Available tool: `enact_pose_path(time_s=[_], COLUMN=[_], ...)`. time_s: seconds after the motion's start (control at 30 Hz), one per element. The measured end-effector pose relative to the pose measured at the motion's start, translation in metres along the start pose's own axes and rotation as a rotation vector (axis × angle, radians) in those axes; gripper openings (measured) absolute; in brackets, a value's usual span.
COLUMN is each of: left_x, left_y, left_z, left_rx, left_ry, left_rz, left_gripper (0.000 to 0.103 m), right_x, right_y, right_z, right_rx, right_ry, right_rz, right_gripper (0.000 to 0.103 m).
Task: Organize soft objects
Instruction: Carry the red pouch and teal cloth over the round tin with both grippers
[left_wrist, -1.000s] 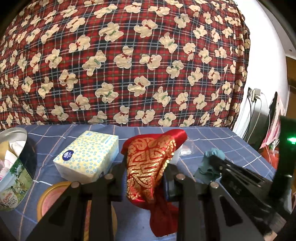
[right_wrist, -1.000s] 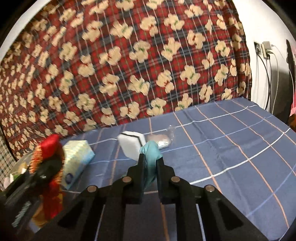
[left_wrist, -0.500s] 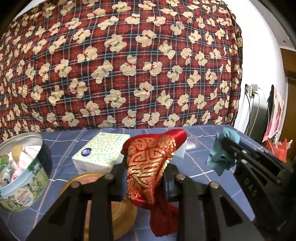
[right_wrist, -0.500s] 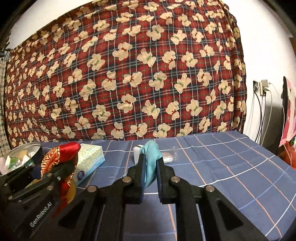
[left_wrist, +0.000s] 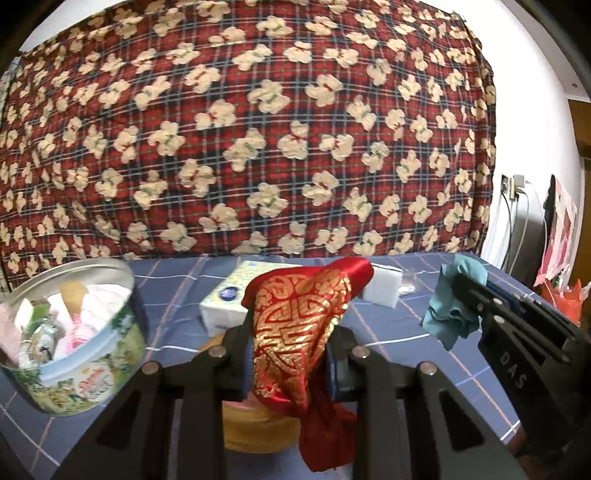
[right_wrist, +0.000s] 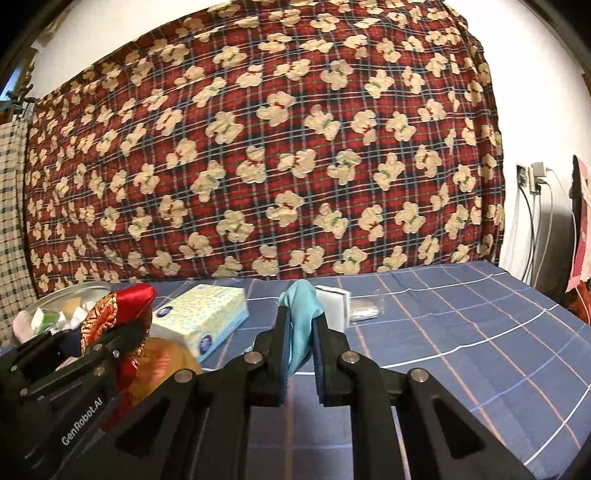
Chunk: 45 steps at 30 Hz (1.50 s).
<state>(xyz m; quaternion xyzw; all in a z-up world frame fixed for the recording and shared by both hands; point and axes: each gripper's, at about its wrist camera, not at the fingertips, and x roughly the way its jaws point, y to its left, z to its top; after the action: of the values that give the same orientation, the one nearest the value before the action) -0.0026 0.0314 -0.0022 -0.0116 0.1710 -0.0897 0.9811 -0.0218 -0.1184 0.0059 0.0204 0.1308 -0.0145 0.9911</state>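
My left gripper (left_wrist: 291, 332) is shut on a red cloth pouch with gold embroidery (left_wrist: 299, 325), held above the blue checked table; the pouch (right_wrist: 110, 314) also shows at the left of the right wrist view. My right gripper (right_wrist: 299, 321) is shut on a small teal cloth (right_wrist: 301, 314), which hangs between its fingers. In the left wrist view that teal cloth (left_wrist: 452, 306) and the right gripper (left_wrist: 469, 291) sit to the right of the pouch. A round tin (left_wrist: 92, 365) holding several soft items stands at the left, close to the left gripper.
A tissue pack (right_wrist: 201, 317) lies behind the pouch. A white sponge (right_wrist: 334, 301) and a clear plastic bag (right_wrist: 365, 308) lie further back. A yellow round lid (left_wrist: 258, 428) sits under the left gripper. A patterned red blanket (right_wrist: 277, 147) hangs behind the table (right_wrist: 461, 332).
Both grippers have swung left with their cloths. The tin has come further into the left wrist view and closer. The right gripper's view has levelled out and now shows the tin too.
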Motion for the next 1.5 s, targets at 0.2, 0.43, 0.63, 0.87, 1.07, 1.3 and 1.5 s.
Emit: enact_pose_path(time_s=[0.2, 0.43, 0.63, 0.87, 1.07, 1.3, 1.5], left_x=[-0.01, -0.018, -0.025, -0.032, -0.036, -0.039, -0.041], left_y=[0.027, 0.059, 0.086, 0.121, 0.158, 0.2, 0.233], left_z=[-0.001, -0.003, -0.005, -0.003, -0.001, -0.002, -0.003], left_rx=[-0.022, -0.054, -0.079, -0.11, -0.14, -0.184, -0.221], left_ry=[-0.01, -0.014, -0.018, -0.028, -0.034, -0.036, -0.031], left_rz=[0.043, 0.079, 0.121, 0.189, 0.269, 0.345, 0.41], left_gripper=[0.028, 0.028, 0.028, 0.028, 0.028, 0.028, 0.028], right_x=[0.0, -0.001, 0.001, 0.004, 0.015, 0.024, 0.032], right_y=[0.026, 0.063, 0.095, 0.135, 0.172, 0.218, 0.248], right_z=[-0.002, -0.005, -0.007, -0.001, 0.004, 0.006, 0.006], right_rx=[-0.022, -0.067, -0.089, -0.117, -0.109, -0.122, -0.118], right_ry=[0.008, 0.022, 0.034, 0.029, 0.029, 0.024, 0.018], right_rz=[0.046, 0.118, 0.185, 0.256, 0.321, 0.387, 0.42], right_gripper=[0.013, 0.013, 0.013, 0.013, 0.013, 0.013, 0.013])
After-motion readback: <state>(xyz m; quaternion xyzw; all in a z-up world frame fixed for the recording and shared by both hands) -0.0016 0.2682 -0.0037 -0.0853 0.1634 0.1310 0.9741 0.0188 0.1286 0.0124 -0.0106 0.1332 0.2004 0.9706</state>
